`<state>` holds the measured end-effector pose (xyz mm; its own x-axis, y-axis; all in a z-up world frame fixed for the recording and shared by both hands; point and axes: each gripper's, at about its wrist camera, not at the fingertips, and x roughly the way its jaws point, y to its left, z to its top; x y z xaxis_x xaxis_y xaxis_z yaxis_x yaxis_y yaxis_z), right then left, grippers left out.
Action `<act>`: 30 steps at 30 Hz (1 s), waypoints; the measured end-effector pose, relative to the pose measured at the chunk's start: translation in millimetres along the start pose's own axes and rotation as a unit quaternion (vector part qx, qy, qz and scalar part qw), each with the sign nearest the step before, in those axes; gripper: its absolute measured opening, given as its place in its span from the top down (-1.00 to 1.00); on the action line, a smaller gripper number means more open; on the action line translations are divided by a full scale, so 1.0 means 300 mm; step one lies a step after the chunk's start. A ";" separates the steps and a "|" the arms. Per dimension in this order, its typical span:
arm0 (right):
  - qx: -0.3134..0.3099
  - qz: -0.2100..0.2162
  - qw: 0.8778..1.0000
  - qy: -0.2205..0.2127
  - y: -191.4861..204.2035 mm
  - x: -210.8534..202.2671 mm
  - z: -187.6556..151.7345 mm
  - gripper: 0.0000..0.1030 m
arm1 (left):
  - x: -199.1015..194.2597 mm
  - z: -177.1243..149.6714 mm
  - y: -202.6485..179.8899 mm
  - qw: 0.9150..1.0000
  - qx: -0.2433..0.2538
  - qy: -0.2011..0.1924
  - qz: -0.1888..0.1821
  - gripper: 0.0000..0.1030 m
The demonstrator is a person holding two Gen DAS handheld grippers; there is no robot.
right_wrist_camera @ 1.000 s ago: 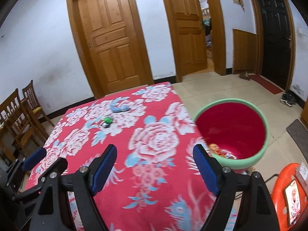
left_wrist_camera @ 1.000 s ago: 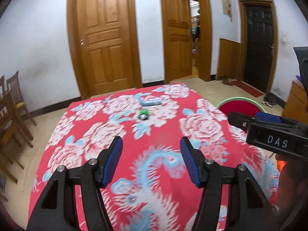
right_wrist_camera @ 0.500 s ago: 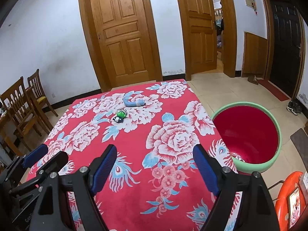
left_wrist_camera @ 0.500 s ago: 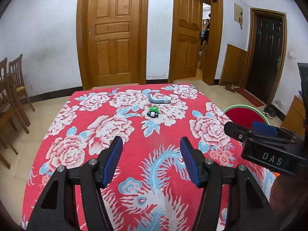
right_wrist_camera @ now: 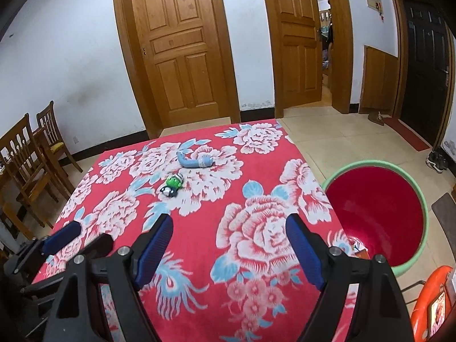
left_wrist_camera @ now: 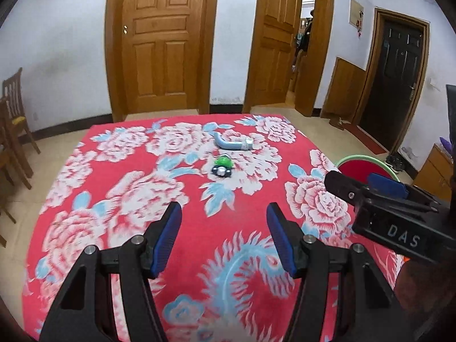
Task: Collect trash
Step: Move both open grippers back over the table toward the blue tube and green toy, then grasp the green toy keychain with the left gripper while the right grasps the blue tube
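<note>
Blue-padded and black-framed, the left tool [left_wrist_camera: 223, 228] and right tool [right_wrist_camera: 229, 236] hover with jaws spread wide and empty over the near edge of a surface [left_wrist_camera: 119, 228] draped in red cloth with white roses. Farther along the cloth lie a small green-and-black toy-like scrap [left_wrist_camera: 221, 166] and, just beyond it, a bent pale-blue tube [left_wrist_camera: 233, 143], both untouched. Beside the surface's right edge, a round green-rimmed red bin [right_wrist_camera: 376, 213] stands on the floor, a few bits at its bottom. Collection appears partly done, with two pieces remaining.
</note>
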<state>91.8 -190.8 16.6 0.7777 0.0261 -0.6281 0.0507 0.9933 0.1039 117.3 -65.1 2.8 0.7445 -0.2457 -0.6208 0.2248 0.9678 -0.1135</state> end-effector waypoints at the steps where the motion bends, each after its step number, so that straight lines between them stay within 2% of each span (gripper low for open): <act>1: 0.000 -0.001 1.000 0.001 -0.001 0.012 0.006 -0.61 | 0.019 0.005 0.000 1.000 -0.002 0.004 -0.001 -0.20; 9: -0.008 -0.018 1.000 0.009 -0.019 0.116 0.061 -0.61 | 0.219 0.056 0.002 0.999 -0.023 0.046 -0.004 -0.20; 18: -0.023 -0.018 0.999 0.037 -0.022 0.287 0.133 -0.61 | 0.379 0.129 0.029 0.997 -0.022 0.071 -0.003 -0.18; 20: -0.027 -0.016 0.999 0.041 -0.011 0.320 0.148 -0.61 | 0.422 0.143 0.040 0.996 -0.023 0.083 -0.013 0.04; 22: -0.030 -0.010 0.999 0.043 0.001 0.353 0.167 -0.61 | 0.460 0.152 0.043 0.995 -0.021 0.093 -0.013 0.17; 23: -0.032 -0.007 0.999 0.042 0.005 0.366 0.174 -0.61 | 0.482 0.157 0.045 0.995 -0.020 0.102 -0.011 0.39; 26: -0.034 -0.008 0.999 0.042 0.017 0.402 0.196 -0.61 | 0.499 0.185 0.055 0.996 -0.019 0.092 -0.007 0.42; 30: -0.019 0.006 0.998 0.063 0.021 0.474 0.226 -0.64 | 0.509 0.218 0.111 0.995 -0.046 0.090 0.012 0.43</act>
<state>245.4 -188.4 -19.8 0.6935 0.0499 -0.7187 0.0159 0.9963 0.0844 279.4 -73.9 -45.0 0.6223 -0.2171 -0.7521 0.1434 0.9761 -0.1631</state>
